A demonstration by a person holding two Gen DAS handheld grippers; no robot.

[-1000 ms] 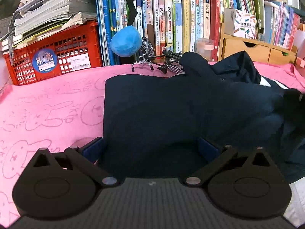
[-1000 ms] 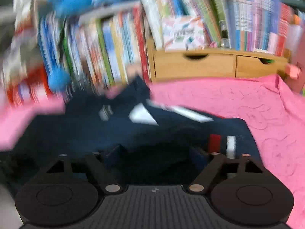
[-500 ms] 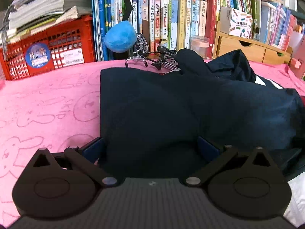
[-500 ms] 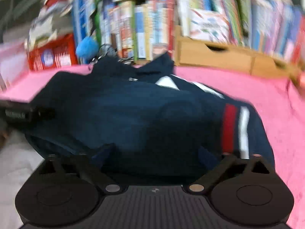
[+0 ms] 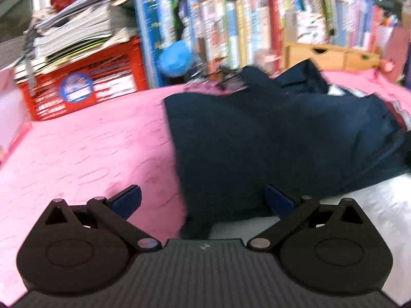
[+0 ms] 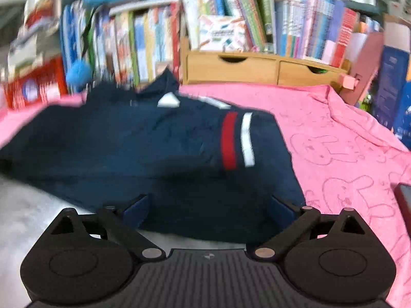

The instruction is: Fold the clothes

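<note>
A navy garment [image 5: 269,138] lies folded over on the pink cloth [image 5: 90,148], its collar end bunched up near the books. One sleeve [image 6: 235,141] carries a red and a white stripe. My left gripper [image 5: 204,200] is open at the garment's near left corner, whose edge runs between the fingers without the pads touching it. At the near hem, my right gripper [image 6: 209,208] has its jaws opening wide; dark fabric lies between them and no pad presses on it.
At the back left stands a red crate [image 5: 84,87] piled with papers. A row of books [image 5: 231,30], a blue plush ball [image 5: 176,59] and a wooden drawer unit [image 6: 257,68] line the back. A dark flat object [image 6: 404,200] lies at the right edge.
The left gripper has slid left, so pink cloth now lies under its left finger. The right gripper has swung across the garment's near edge and its jaws stand wider.
</note>
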